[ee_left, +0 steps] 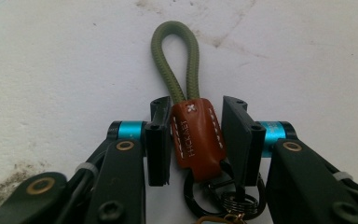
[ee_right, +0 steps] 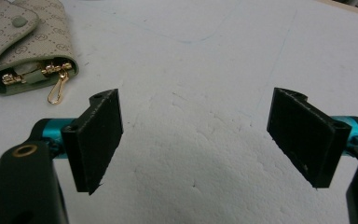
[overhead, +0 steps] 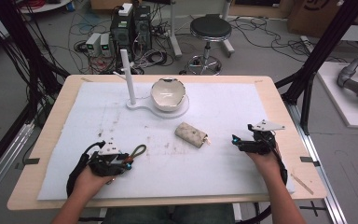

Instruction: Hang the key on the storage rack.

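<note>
A key strap lies on the white mat (overhead: 214, 107) at the front left: an olive cord loop (ee_left: 175, 56), a brown leather tab (ee_left: 196, 135) and dark metal rings (ee_left: 223, 200). My left gripper (ee_left: 196, 101) is shut on the leather tab, with both pads against its sides. From above, the cord loop (overhead: 140, 150) sticks out beyond the left gripper (overhead: 129, 163). My right gripper (ee_right: 196, 95) is open with nothing between its jaws, low over bare mat at the front right (overhead: 241, 134). A beige patterned key pouch (overhead: 191, 134), its mouth open and gold clips showing (ee_right: 23, 46), lies left of the right gripper.
At the back of the mat a white base carries an upright white post (overhead: 128, 77) and a cracked white bowl (overhead: 168, 93). The wooden table edge (overhead: 289, 116) frames the mat. A stool (overhead: 209, 32) and computers with cables stand on the floor behind.
</note>
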`<action>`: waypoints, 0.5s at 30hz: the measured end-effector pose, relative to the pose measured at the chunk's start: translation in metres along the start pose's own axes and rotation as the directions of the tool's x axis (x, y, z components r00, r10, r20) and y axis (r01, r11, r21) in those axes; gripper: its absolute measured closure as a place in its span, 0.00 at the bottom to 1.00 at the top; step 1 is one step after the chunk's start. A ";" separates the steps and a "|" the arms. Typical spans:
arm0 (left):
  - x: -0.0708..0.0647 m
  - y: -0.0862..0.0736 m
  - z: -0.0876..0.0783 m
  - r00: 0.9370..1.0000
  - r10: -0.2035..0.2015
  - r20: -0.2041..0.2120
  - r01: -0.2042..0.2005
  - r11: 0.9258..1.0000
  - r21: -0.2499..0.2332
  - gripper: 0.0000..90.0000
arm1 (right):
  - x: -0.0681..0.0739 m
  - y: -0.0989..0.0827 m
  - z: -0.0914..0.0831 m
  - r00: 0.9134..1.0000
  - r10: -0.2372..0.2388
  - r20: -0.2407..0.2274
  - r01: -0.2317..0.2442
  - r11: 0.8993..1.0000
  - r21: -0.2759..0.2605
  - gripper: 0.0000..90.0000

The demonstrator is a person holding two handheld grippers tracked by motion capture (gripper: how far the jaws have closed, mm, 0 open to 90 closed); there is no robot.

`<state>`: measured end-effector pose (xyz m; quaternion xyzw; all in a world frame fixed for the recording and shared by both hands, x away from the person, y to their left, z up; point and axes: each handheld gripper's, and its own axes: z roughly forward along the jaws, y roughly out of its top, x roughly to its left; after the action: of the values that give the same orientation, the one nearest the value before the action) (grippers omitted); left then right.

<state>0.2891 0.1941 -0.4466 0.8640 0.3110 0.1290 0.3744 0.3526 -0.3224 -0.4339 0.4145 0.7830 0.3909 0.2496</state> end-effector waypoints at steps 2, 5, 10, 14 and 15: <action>0.001 0.000 0.000 1.000 0.000 0.002 0.000 1.000 -0.001 0.74 | 0.000 0.000 0.000 1.000 0.000 -0.001 0.000 1.000 0.002 0.20; 0.001 0.000 0.000 1.000 0.002 0.003 -0.002 1.000 -0.001 0.75 | 0.000 0.000 -0.001 1.000 0.000 -0.001 0.000 1.000 0.003 0.20; 0.003 0.002 0.000 1.000 0.002 0.020 -0.002 1.000 -0.011 0.76 | 0.000 0.000 0.000 1.000 0.000 -0.004 0.000 1.000 0.000 0.20; 0.003 0.003 -0.002 1.000 0.000 0.029 0.001 0.999 -0.034 0.76 | 0.000 0.000 0.000 1.000 -0.002 -0.004 0.002 1.000 0.000 0.20; 0.003 0.004 -0.003 1.000 0.004 0.026 -0.003 0.999 -0.044 0.76 | 0.001 0.000 0.000 1.000 0.000 -0.004 0.000 1.000 0.001 0.20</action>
<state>0.2920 0.1961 -0.4414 0.8577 0.3016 0.1254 0.3971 0.3522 -0.3220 -0.4337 0.4140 0.7837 0.3912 0.2479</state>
